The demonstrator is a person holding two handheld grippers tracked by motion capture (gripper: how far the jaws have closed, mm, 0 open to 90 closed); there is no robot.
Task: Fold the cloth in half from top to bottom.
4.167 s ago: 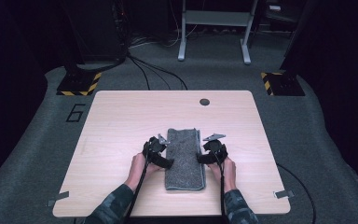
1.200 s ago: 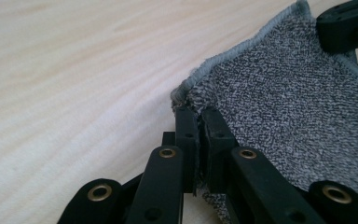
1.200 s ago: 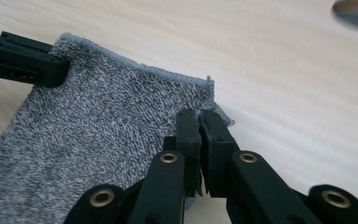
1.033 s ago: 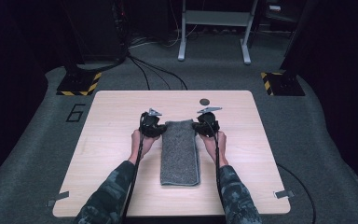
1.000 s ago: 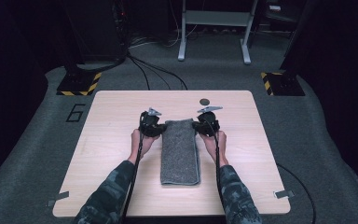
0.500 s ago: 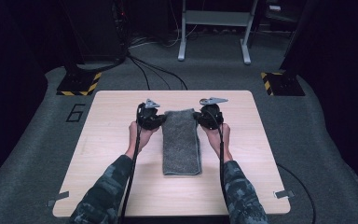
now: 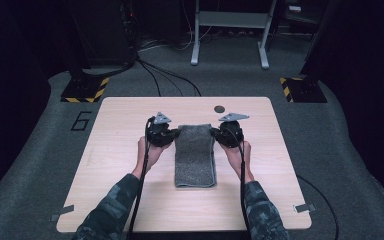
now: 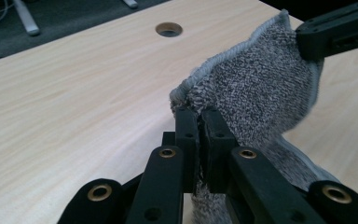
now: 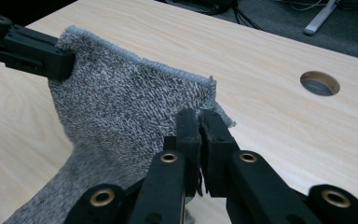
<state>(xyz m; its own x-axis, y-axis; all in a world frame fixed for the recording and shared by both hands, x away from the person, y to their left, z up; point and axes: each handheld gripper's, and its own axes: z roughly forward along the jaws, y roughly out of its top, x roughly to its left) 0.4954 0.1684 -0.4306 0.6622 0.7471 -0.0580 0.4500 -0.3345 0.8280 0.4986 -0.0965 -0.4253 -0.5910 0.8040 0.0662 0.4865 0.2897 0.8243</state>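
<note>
In the lower middle of the high view the near end of the grey towel (image 7: 195, 160) lies flat on the wooden table (image 7: 120, 165), while its far edge is lifted off the board between the two grippers. The left gripper (image 7: 161, 134) sits at centre left of that view and the right gripper (image 7: 228, 134) at centre right, each at one far corner of the cloth.

In the left gripper view the black jaws stand together at bottom centre, pinching the towel's (image 8: 256, 88) hemmed corner, and the other gripper grips the opposite corner at the upper right. The right gripper view mirrors this: its jaws are clamped on the towel's (image 9: 121, 112) corner at centre, with the partner gripper at the upper left.

The towel looks light, soft and limp terry; it sags in a curve between the two holds and would likely drape or fold wherever it is unsupported. It seems neither slippery nor fragile. The stitched corners are judged the best hold, since the hem gives the jaws a firmer ridge.

No containers are on the table; farther back, a round cable hole (image 7: 219, 108) opens in the tabletop.
</note>
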